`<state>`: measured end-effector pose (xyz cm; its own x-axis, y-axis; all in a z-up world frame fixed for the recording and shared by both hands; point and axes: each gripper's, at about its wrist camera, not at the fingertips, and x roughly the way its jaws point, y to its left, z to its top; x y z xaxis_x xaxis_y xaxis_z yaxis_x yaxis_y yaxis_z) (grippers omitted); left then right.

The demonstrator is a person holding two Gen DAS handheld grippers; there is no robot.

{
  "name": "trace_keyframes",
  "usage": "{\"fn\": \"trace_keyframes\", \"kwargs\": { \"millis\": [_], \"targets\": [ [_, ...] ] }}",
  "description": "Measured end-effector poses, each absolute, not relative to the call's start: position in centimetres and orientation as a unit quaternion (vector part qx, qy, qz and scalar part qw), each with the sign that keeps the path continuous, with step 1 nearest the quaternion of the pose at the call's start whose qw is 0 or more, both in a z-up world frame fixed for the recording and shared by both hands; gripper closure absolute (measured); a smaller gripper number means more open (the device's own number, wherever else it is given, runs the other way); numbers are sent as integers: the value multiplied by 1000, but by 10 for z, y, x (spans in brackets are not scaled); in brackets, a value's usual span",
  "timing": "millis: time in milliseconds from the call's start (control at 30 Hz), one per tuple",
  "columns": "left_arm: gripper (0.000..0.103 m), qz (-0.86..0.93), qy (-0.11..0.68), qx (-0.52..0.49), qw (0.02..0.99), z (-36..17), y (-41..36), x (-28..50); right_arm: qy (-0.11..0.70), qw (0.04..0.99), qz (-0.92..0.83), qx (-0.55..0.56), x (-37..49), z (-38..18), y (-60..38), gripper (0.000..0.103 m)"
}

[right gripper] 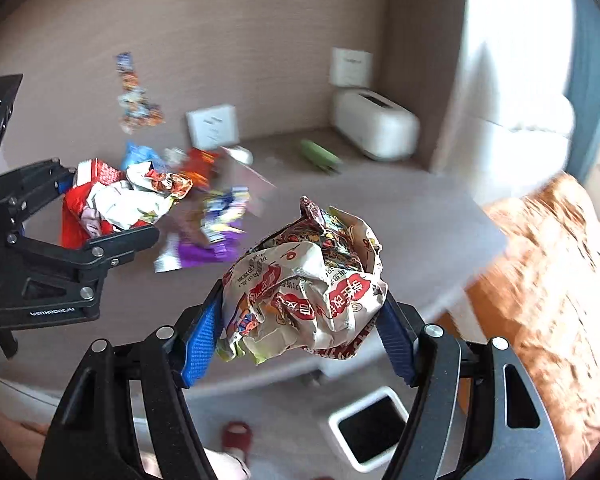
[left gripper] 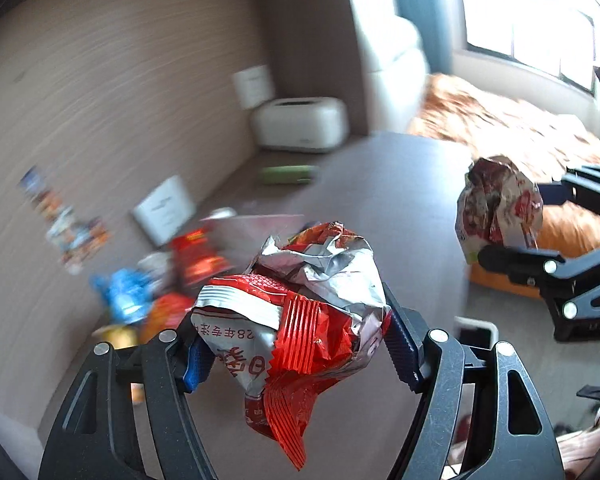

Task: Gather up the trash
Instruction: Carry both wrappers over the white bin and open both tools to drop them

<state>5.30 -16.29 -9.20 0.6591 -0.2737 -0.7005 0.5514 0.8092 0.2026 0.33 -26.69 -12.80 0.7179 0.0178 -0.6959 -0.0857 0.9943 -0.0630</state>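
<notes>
The left gripper clamps a crumpled red-and-silver snack wrapper printed with Chinese characters; the right gripper clamps a crumpled cream-and-red wrapper. Both hang above the table edge, with a white bin on the floor below. More wrappers lie farther back on the table.

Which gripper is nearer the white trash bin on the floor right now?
Right. The right gripper, shut on a crumpled beige wrapper, hangs just above the white trash bin. The left gripper, holding a crumpled red wrapper, is off to the side over the table.
</notes>
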Motion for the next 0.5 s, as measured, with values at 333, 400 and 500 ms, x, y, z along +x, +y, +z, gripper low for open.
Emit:
{"fn": "trace_keyframes", "kwargs": {
  "millis": [333, 400, 500],
  "targets": [
    [33, -366, 362, 285, 808, -160, -319, 8, 454, 889, -64, -21, -59, -204, -392, 32],
    [33, -393, 366, 309, 785, -188, -350, 3, 469, 880, -69, -18, -66, -228, -409, 32],
    [33, -425, 369, 334, 756, -232, -383, 0, 495, 866, -68, -15, -76, -271, -434, 32]
  ]
}}
